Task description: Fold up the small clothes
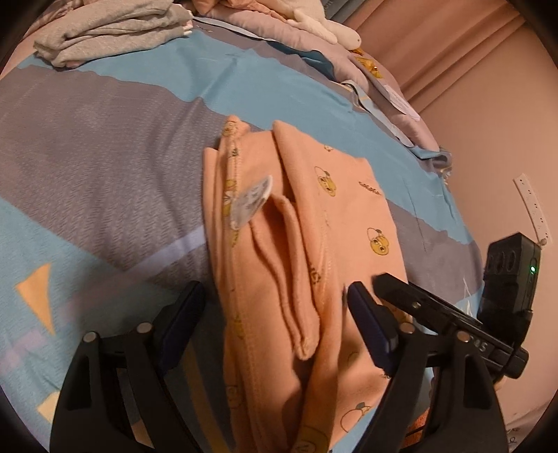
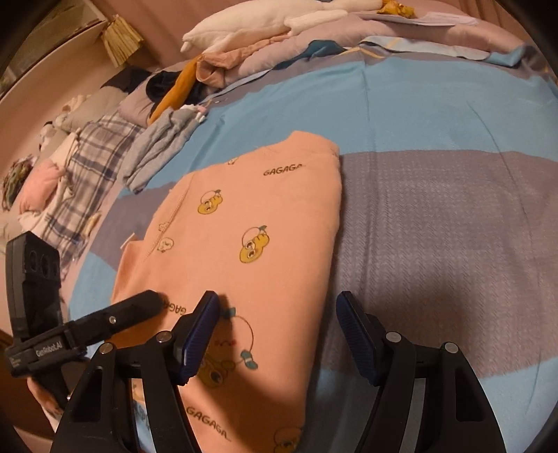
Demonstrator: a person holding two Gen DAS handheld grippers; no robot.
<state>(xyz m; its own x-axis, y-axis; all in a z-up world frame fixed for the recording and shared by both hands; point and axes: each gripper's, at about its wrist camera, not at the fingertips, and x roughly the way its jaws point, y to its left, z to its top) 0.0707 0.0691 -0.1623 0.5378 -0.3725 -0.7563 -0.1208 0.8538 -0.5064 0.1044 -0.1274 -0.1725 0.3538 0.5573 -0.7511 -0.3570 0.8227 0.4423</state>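
A peach child's garment [image 1: 314, 216] printed with yellow cartoon faces lies folded lengthwise on the bed; its layered edges and a white label [image 1: 251, 200] face up. My left gripper [image 1: 275, 303] is open and straddles the garment's near end, the left finger beside its edge and the right finger over the cloth. In the right wrist view the same garment [image 2: 251, 216] shows its smooth printed side. My right gripper [image 2: 279, 313] is open over the garment's near right edge, with nothing pinched. Each view shows the other gripper's black body at its side.
The bed sheet [image 2: 436, 209] has blue and grey bands. A folded grey garment [image 2: 157, 153] lies beyond the peach one, with a heap of clothes [image 2: 195, 73], a white plush toy [image 2: 244, 31] and a plaid cloth [image 2: 94, 156] further back. A wall with a power strip [image 1: 533, 209] borders the bed.
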